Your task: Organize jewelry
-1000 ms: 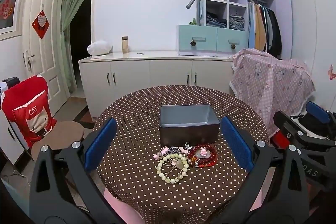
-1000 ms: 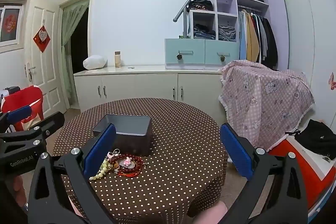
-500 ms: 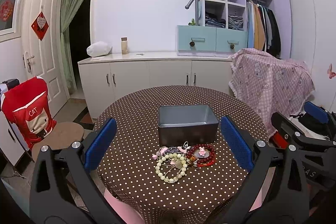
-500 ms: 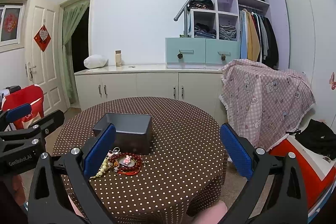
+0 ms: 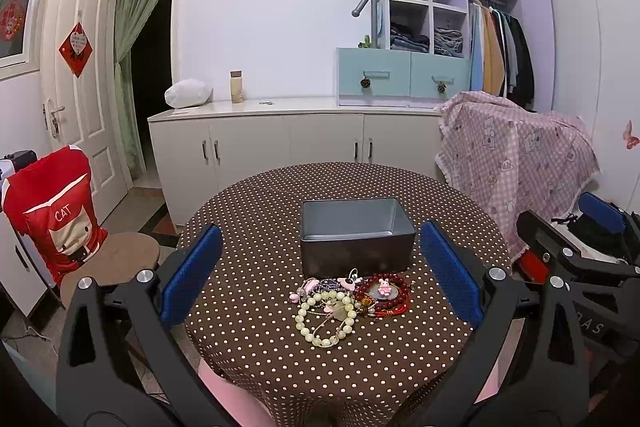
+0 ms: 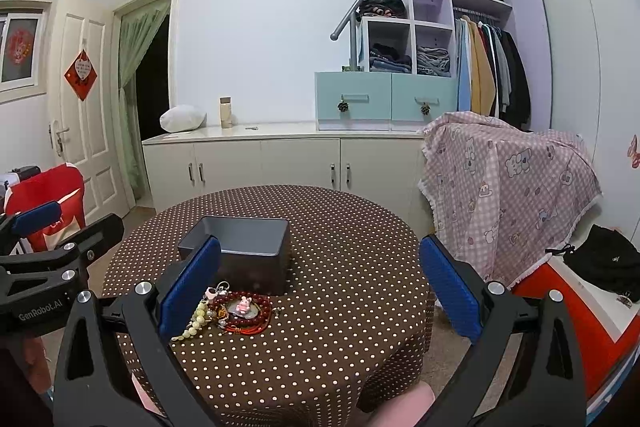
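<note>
A grey metal box (image 5: pixel 354 243) stands open on the round table with a brown polka-dot cloth (image 5: pixel 260 211). In front of it lies a heap of jewelry: a pale green bead bracelet (image 5: pixel 325 319), a dark red bead bracelet (image 5: pixel 386 293) with a pink bunny charm, and pink and purple pieces (image 5: pixel 320 285). My left gripper (image 5: pixel 320 275) is open and empty, above the table's near edge, framing the heap. My right gripper (image 6: pixel 318 285) is open and empty to the right; the box (image 6: pixel 240 251) and the red bracelet (image 6: pixel 244 311) lie by its left finger.
A red-covered chair and round stool (image 5: pixel 112 259) stand left of the table. White cabinets (image 5: pixel 288 143) line the back wall. A pink checked cloth covers furniture (image 5: pixel 516 159) at the right. A red and white object with a black bag (image 6: pixel 592 291) sits far right.
Both grippers have drifted slightly; the box and jewelry sit a little further left in the left wrist view and closer to the left finger in the right wrist view. Nothing was grasped.
</note>
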{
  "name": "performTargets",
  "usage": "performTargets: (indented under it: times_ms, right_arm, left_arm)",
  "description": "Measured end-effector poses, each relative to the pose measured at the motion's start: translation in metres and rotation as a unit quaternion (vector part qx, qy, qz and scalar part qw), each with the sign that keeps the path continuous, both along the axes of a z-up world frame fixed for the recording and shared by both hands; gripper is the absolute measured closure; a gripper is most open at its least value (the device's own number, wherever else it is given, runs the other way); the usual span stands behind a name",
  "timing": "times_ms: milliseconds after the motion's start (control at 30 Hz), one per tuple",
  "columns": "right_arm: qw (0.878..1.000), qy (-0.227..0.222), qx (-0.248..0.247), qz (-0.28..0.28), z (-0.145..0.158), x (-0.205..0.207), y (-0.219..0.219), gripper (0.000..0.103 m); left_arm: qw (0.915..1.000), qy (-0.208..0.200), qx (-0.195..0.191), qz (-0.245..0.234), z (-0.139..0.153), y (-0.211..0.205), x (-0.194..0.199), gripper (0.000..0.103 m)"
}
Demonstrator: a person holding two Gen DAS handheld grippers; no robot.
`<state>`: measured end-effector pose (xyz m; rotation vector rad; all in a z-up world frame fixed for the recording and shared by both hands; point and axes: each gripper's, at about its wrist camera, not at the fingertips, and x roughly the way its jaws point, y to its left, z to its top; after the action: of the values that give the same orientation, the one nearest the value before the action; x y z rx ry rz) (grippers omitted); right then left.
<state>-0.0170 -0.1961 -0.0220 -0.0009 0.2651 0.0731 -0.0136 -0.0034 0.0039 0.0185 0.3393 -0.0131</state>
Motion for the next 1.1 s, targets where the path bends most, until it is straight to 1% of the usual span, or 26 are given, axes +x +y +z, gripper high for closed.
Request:
performTargets:
  times_ms: [1100]
  right_arm:
    - [1.000,0.000,0.001,0.002,-0.0017,0.0003,-0.0005,0.008]
  left_arm:
    - [1.0000,0.001,0.003,0.001,-0.0012,-0.0007,-0.0030,0.006]
